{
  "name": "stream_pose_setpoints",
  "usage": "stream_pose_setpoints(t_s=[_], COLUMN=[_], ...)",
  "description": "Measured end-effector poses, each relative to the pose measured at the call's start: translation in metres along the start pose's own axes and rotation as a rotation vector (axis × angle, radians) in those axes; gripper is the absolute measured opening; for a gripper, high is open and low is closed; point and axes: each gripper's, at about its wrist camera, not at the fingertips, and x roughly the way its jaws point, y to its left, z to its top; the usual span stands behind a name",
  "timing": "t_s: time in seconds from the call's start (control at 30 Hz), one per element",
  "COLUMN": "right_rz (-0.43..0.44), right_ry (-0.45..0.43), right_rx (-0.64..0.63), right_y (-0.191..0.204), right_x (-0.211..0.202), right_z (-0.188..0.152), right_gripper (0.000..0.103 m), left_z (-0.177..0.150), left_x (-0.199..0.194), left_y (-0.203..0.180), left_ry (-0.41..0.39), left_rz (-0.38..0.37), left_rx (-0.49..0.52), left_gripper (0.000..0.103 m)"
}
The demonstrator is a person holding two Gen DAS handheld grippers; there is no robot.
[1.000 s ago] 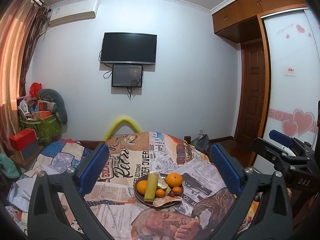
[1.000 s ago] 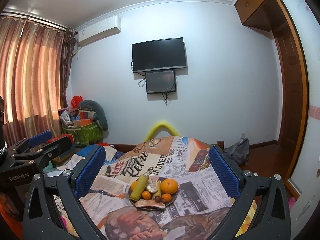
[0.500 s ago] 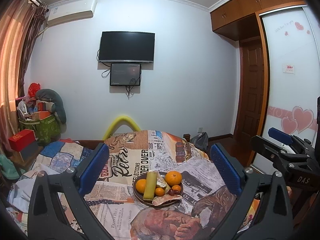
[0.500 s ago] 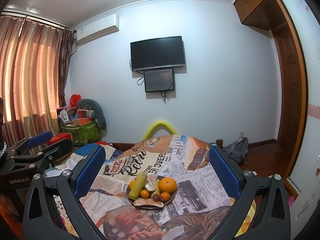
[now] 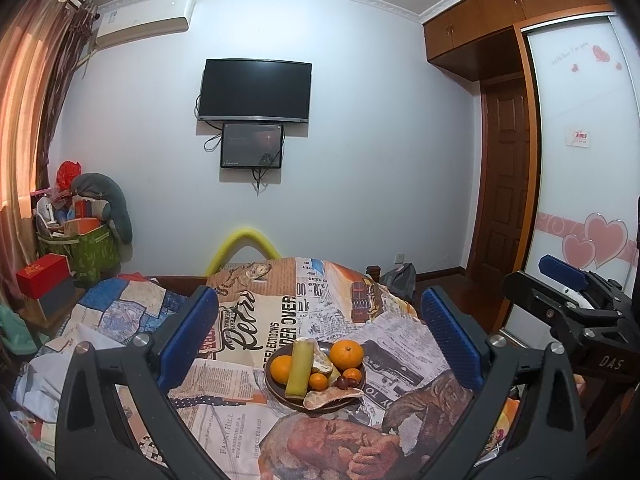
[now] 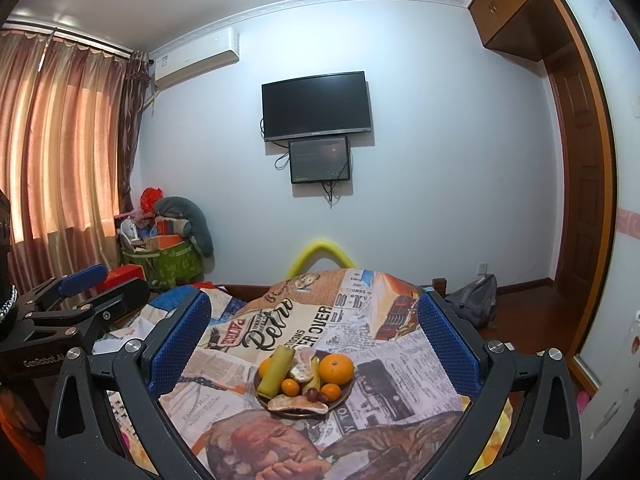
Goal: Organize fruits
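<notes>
Left gripper (image 5: 318, 332): held above and short of the brown plate (image 5: 276, 386), jaws spread wide, nothing between the blue pads. Right gripper (image 6: 314, 328): likewise above and short of the plate, jaws wide apart, empty. On the plate, resting on the newspaper-print cloth (image 5: 256, 320): large orange (image 5: 347, 353), smaller oranges, a yellow-green stalk (image 5: 299, 368), dark grapes (image 5: 343, 381), peel at the near rim.

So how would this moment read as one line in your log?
left gripper: open, empty | right gripper: open, empty | fruit plate: untouched on newspaper-print cloth | phase: approach
</notes>
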Motion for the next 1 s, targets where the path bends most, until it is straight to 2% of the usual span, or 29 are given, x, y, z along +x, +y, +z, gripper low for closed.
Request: stream_pose_setpoints(t_s=[1.0], right_rz=[-0.005], right_ry=[0.000], right_rx=[-0.017], right_y=[0.0035], right_x=[0.0006], right_z=[0.0008], right_gripper=[0.103], left_z=[-0.0029], left_x=[0.0039], left_y=[0.0005], left_ry=[0.009], left_rz=[-0.010], left_rx=[-0.003], left_gripper=[0.103])
